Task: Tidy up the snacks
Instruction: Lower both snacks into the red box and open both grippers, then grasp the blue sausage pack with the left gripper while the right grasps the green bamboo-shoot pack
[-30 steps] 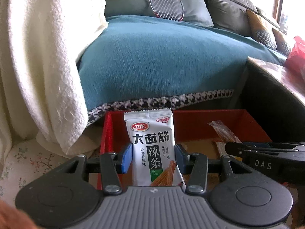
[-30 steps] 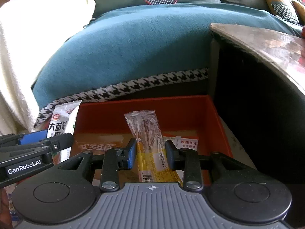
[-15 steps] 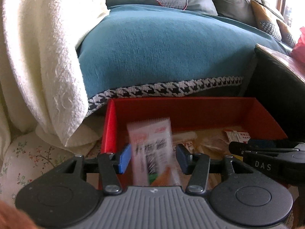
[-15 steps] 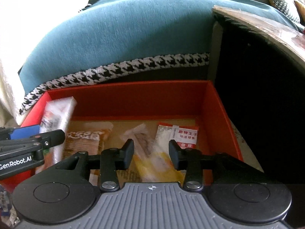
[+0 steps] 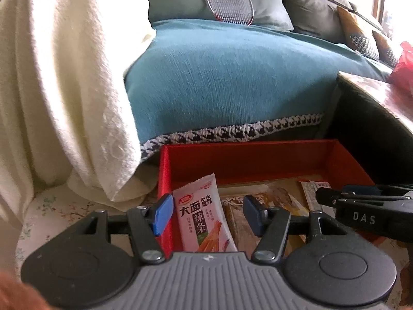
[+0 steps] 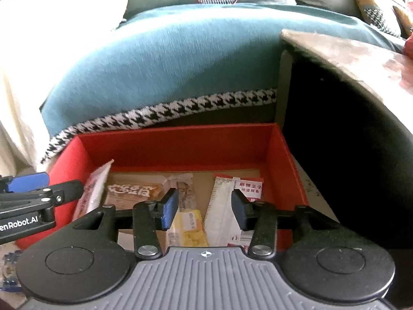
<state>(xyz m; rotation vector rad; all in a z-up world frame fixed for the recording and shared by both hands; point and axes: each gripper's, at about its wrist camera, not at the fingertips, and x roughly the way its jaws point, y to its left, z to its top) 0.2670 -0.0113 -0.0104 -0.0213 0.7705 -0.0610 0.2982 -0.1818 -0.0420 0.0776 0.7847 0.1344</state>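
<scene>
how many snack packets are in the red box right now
4 visible: a white spicy-strip packet leaning on the red cardboard box's left wall, a tan packet beside it, a clear yellow-snack packet mid-floor, a red-and-white packet right. Others may be hidden.

Teal-covered sofa [image 5: 232, 77] — sunlit; dark side table [image 6: 348, 129] beside.

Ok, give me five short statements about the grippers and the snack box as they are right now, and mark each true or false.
1. Both grippers are open. True: the left gripper and the right gripper grip nothing.
2. The white spicy-strip packet lies on the sofa. False: it leans inside the red box, at its left wall.
3. The yellow snack bar lies on the box floor. True.
4. The box is blue. False: it is red.
5. A racket rests on the sofa cushions. True.
</scene>
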